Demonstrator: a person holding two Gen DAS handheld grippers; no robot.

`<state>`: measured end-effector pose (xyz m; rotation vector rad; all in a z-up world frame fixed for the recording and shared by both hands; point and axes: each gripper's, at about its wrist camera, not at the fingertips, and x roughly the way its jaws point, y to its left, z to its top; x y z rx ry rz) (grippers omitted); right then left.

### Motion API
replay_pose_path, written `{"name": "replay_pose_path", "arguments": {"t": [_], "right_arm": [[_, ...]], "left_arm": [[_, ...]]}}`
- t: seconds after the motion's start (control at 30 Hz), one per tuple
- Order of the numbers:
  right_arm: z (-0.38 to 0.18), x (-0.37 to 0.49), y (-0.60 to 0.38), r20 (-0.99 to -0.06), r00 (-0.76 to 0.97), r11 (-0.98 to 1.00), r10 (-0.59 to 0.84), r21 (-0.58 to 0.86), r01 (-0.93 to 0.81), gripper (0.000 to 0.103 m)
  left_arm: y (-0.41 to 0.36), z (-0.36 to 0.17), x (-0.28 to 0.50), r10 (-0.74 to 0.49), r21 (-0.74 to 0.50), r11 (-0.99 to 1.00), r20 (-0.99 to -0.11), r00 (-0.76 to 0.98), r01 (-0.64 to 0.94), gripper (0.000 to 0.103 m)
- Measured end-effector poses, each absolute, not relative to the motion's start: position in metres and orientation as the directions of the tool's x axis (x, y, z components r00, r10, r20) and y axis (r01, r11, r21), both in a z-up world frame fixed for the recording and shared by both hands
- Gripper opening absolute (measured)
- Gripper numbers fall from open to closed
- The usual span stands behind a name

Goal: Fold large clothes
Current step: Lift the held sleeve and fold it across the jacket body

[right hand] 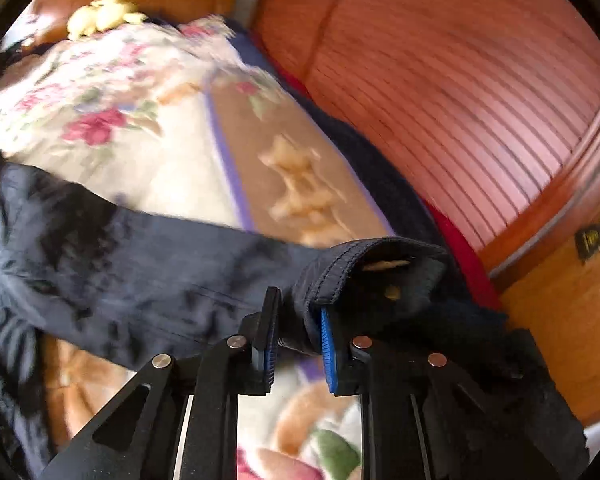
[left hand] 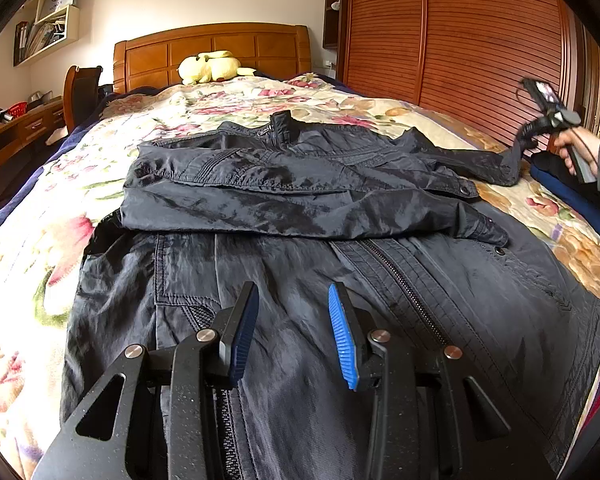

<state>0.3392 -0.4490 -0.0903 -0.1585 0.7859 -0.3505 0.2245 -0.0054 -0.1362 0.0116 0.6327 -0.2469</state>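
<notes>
A: How far along is the folding, would you say?

B: Partly done, I'd judge. The dark jacket (left hand: pixel 320 216) lies face up across the bed (left hand: pixel 228 100), zipper toward the near edge. Its left sleeve (left hand: pixel 228 184) is already laid across the chest, over the upper body. The right sleeve (left hand: pixel 472 160) is stretched out toward the far right, its cuff (right hand: pixel 380 276) lifted off the bedspread.

A: Who has the cuff?

B: The right gripper (right hand: pixel 298 340). Its fingers are closed on the cuff's hem, fabric bunched between the blue pads. The left gripper (left hand: pixel 294 332) hovers over the lower front of the jacket with its fingers apart and nothing between them.

A: So what's left?

B: Probably bringing that right sleeve across the chest to match the other, then folding the body up from the hem. None of that shows as done yet.

A: What's the cloth like?

B: Thin, slightly glossy woven stuff, crinkled all over, with stitched seams, a ribbed panel by a pocket, snap buttons and a long metal-toothed zipper (left hand: pixel 404 280). The collar stands up at the far end. It looks limp and slippery, so I'd expect it to slide on the plush floral bedspread (left hand: pixel 40 208). A yellow soft toy (left hand: pixel 212 66) sits by the wooden headboard.
</notes>
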Motion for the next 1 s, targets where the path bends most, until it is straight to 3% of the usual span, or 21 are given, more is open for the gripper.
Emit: {"name": "replay_pose_path", "arguments": {"t": [0.07, 0.4, 0.7, 1.0], "right_arm": [[-0.074, 0.333, -0.426, -0.637, 0.697, 0.942, -0.330, -0.269, 0.200, 0.010], [0.003, 0.284, -0.265, -0.492, 0.865, 0.940, -0.097, -0.331, -0.082, 0.008], [0.036, 0.220, -0.126, -0.402, 0.900, 0.861, 0.171, -0.383, -0.335, 0.006], [0.019, 0.174, -0.073, -0.425, 0.846, 0.786, 0.321, -0.378, -0.489, 0.006]], "left_arm": [[-0.006, -0.137, 0.225, -0.224, -0.063, 0.971, -0.586, 0.778, 0.232, 0.037], [-0.005, -0.137, 0.223, -0.224, -0.057, 0.970, -0.581, 0.782, 0.236, 0.037], [-0.006, -0.135, 0.222, -0.224, -0.052, 0.970, -0.580, 0.784, 0.239, 0.037], [-0.006, -0.134, 0.221, -0.225, -0.051, 0.969, -0.578, 0.785, 0.241, 0.037]]}}
